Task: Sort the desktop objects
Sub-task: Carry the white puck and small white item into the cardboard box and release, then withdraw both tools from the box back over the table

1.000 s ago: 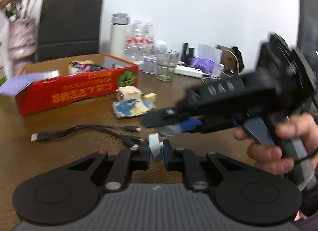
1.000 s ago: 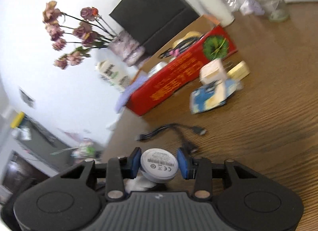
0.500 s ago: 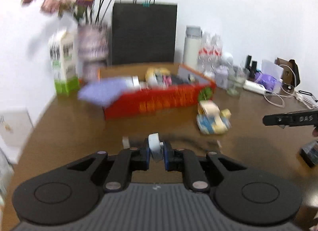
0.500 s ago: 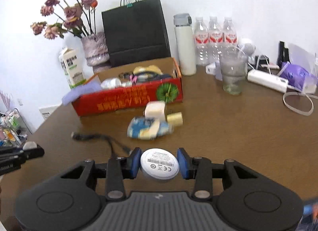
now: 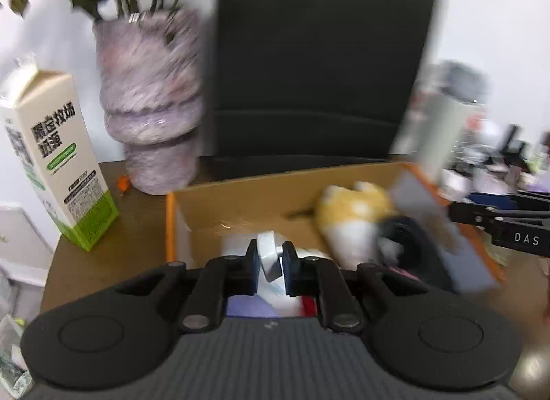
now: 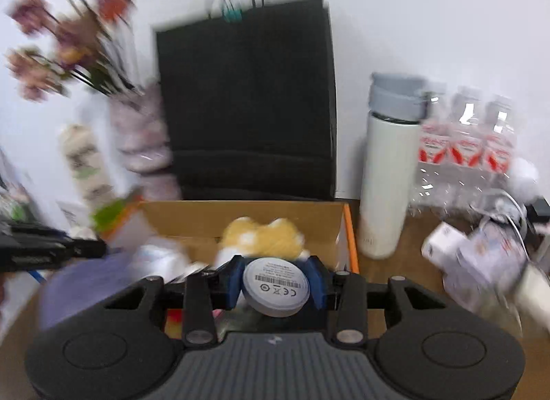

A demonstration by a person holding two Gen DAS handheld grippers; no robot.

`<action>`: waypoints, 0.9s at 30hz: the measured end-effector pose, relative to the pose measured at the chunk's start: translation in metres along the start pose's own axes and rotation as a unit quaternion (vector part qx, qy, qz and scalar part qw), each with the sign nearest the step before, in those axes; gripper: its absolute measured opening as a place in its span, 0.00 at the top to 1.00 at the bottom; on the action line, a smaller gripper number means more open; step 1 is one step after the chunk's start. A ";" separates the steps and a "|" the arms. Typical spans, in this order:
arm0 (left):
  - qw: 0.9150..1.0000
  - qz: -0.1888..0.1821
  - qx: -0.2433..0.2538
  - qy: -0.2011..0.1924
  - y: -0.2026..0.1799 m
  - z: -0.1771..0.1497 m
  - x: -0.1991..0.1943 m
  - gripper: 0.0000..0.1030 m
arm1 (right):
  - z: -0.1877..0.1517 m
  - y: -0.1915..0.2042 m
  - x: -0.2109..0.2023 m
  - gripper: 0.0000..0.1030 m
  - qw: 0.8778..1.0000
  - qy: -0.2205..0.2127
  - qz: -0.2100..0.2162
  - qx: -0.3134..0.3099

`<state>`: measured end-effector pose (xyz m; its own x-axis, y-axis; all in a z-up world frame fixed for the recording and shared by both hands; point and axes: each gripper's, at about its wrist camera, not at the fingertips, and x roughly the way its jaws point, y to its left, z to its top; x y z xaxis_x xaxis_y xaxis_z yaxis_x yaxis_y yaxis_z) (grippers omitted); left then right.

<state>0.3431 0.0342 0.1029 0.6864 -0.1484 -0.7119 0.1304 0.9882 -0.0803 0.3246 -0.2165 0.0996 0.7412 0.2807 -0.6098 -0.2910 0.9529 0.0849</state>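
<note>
My left gripper [image 5: 270,262] is shut on a small white round piece [image 5: 268,255], held edge-on over the open cardboard box [image 5: 240,190]. My right gripper [image 6: 276,285] is shut on a white disc with a printed label [image 6: 275,287], also over the box [image 6: 247,216]. A yellow and white plush toy [image 5: 354,221] lies inside the box, seen again just beyond the disc [image 6: 264,235]. The right gripper's black fingers [image 5: 498,224] reach in from the right in the left wrist view. The left gripper's dark fingers [image 6: 51,250] show at the left in the right wrist view.
Behind the box stand a black paper bag [image 6: 247,101], a purple vase of flowers [image 5: 151,101] and a milk carton [image 5: 55,152]. To the right are a white flask [image 6: 388,173], several water bottles [image 6: 471,145] and cluttered small items [image 6: 481,255]. A purple sheet [image 6: 86,286] lies in the box.
Both grippers have swept from above the bare table to over the box, rising and closing in on the bag and vase. Each keeps hold of its white piece.
</note>
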 end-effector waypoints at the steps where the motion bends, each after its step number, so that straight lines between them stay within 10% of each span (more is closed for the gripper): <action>1: 1.000 0.006 -0.012 0.014 0.005 0.005 0.014 0.87 | 0.009 -0.002 0.025 0.63 1.000 0.015 -0.015 -0.002; 6: 0.998 0.047 -0.014 0.046 0.019 0.010 0.064 0.84 | 0.029 -0.009 0.099 0.62 0.997 0.054 -0.059 -0.012; 11: 0.997 0.017 -0.054 0.044 0.039 0.019 0.063 0.44 | 0.033 -0.005 0.128 0.47 0.992 0.083 -0.089 -0.014; 16: 0.998 0.014 -0.050 0.033 0.037 0.022 0.020 0.13 | 0.041 -0.002 0.104 0.42 0.995 0.069 -0.075 -0.009; 27: 1.000 0.004 -0.007 0.024 0.012 -0.030 -0.092 0.05 | 0.009 0.001 -0.014 0.33 0.997 0.074 -0.015 0.019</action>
<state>0.2598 0.0607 0.1461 0.6527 -0.1394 -0.7446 0.1151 0.9898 -0.0844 0.3193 -0.2186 0.1156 0.6514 0.2352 -0.7213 -0.2455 0.9649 0.0930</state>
